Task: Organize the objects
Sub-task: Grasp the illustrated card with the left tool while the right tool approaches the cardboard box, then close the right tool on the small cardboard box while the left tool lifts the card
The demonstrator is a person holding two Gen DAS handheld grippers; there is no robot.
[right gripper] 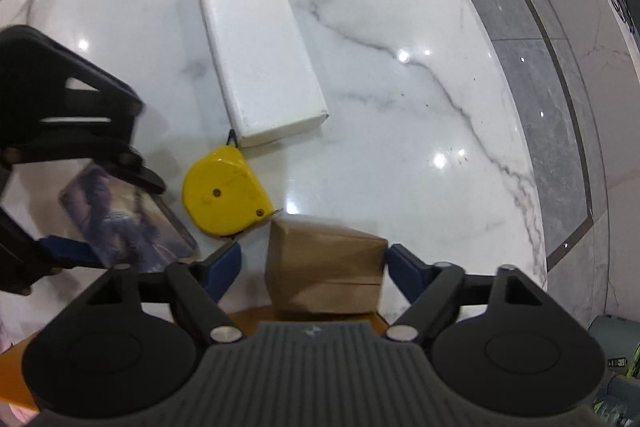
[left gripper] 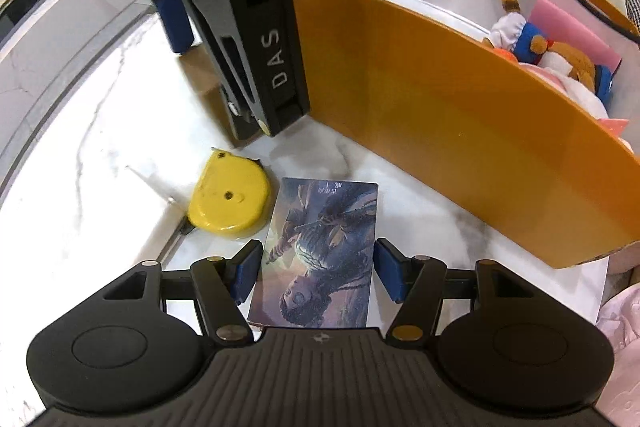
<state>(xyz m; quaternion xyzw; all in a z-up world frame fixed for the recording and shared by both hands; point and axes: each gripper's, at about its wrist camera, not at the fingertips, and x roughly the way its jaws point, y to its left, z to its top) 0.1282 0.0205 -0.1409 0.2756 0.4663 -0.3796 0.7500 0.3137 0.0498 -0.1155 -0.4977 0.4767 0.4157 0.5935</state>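
The left gripper [left gripper: 316, 275] was nearest to its camera, pointing down at the marble floor [left gripper: 100, 131]. Between its two blue pads lay a picture card [left gripper: 320, 251] with a dark blue figure printed on it, flat on the floor. The left pad [left gripper: 246, 277] stood right at the card's left edge and the right pad [left gripper: 390, 275] just beside its right edge; the jaws were not clenched on the card, and whether the left pad really touched it I could not tell. Just left of this gripper and a little ahead of it, a yellow tape measure [left gripper: 229, 198] lay on its side, close to the card's upper left corner. Ahead and to the right rose the curved orange wall of a box [left gripper: 460, 131], and behind that wall plush toys [left gripper: 552, 55] and a pink sheet lay inside.

The right gripper [right gripper: 314, 267] also pointed down, and its jaws stood released around a small brown paper parcel [right gripper: 324, 267]. The left pad [right gripper: 228, 263] was clearly apart from the parcel; the right pad [right gripper: 404, 267] was just beside its edge. The parcel rested on the floor, its near end by an orange edge under the gripper. Just ahead of this gripper and to its left was the same tape measure [right gripper: 224, 193], nearly touching the parcel's upper left corner. Further ahead lay a long white box [right gripper: 258, 47], its near end just beside the tape measure. Far to the left the other gripper stood over the card [right gripper: 128, 215].
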